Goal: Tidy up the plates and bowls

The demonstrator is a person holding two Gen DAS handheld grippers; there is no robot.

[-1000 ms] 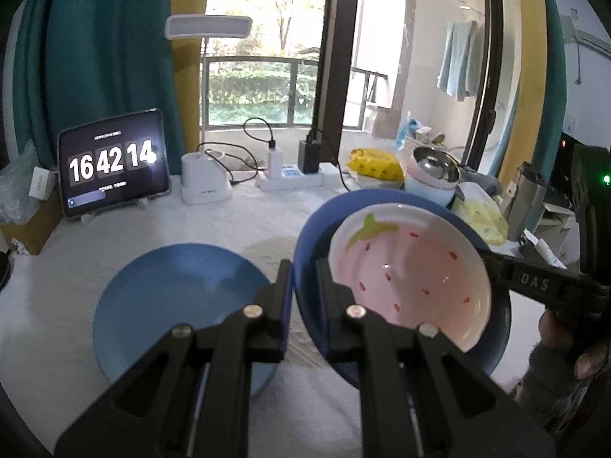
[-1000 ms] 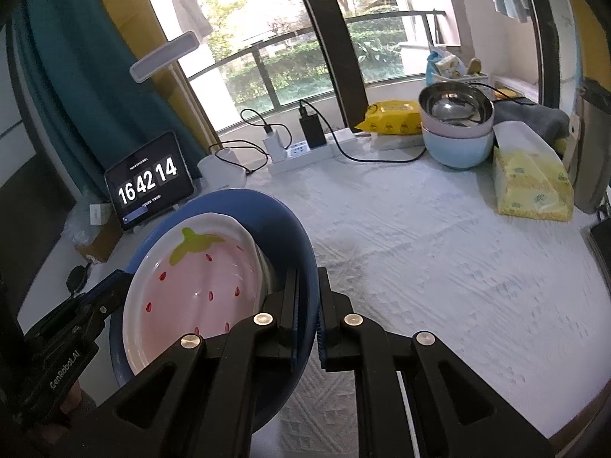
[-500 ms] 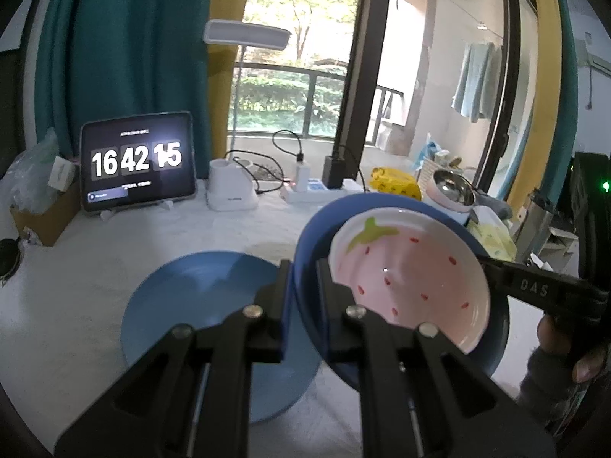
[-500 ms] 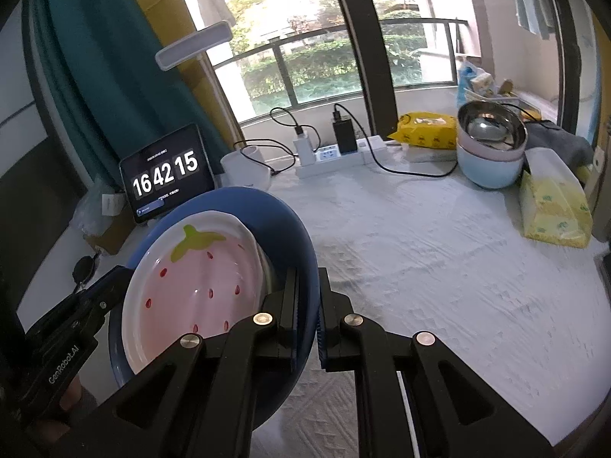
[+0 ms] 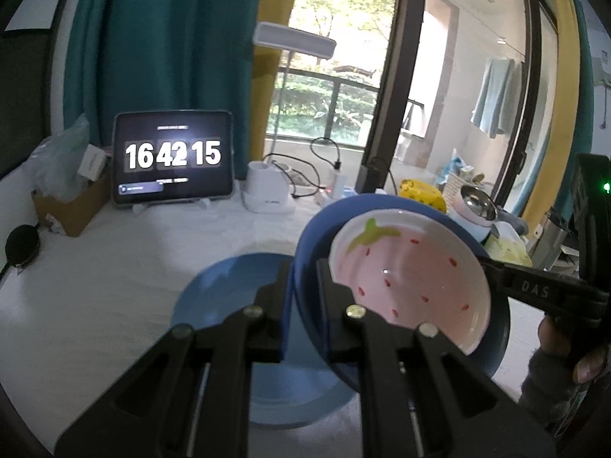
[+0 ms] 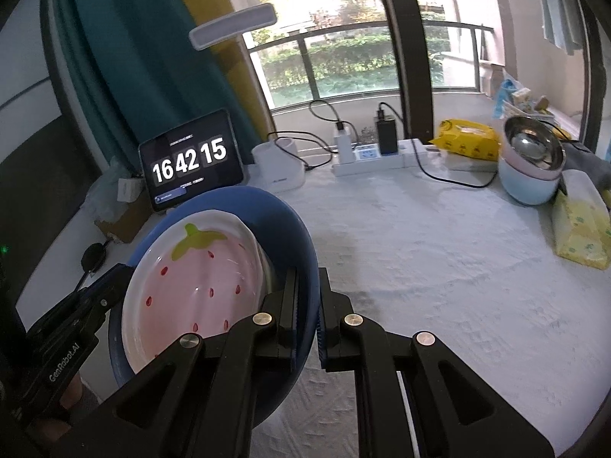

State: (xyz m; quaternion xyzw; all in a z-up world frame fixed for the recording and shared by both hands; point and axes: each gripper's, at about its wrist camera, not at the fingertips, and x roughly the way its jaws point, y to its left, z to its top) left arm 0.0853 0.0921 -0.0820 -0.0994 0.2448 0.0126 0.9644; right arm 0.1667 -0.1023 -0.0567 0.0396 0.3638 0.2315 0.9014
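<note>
Both grippers hold one dark blue plate (image 5: 309, 252) (image 6: 290, 229) in the air by opposite rims. A pink strawberry-patterned dish (image 5: 412, 274) (image 6: 194, 286) rests inside it. My left gripper (image 5: 303, 297) is shut on the plate's left rim. My right gripper (image 6: 307, 305) is shut on its right rim. A second, lighter blue plate (image 5: 229, 294) lies flat on the white tablecloth below and left of the held plate. A stack of bowls (image 6: 530, 168) (image 5: 473, 210), steel on pink on light blue, stands at the table's far right.
A tablet clock (image 5: 173, 162) (image 6: 191, 160) stands at the back left beside a cardboard box (image 5: 72, 202). A white lamp base (image 6: 278, 168), a power strip (image 6: 374, 156) with cables and a yellow wipes pack (image 6: 466, 141) line the back. A tissue pack (image 6: 580, 225) lies right.
Both grippers have lifted the blue plate with the strawberry dish higher above the table and shifted it over the lighter blue plate. The grips are unchanged.
</note>
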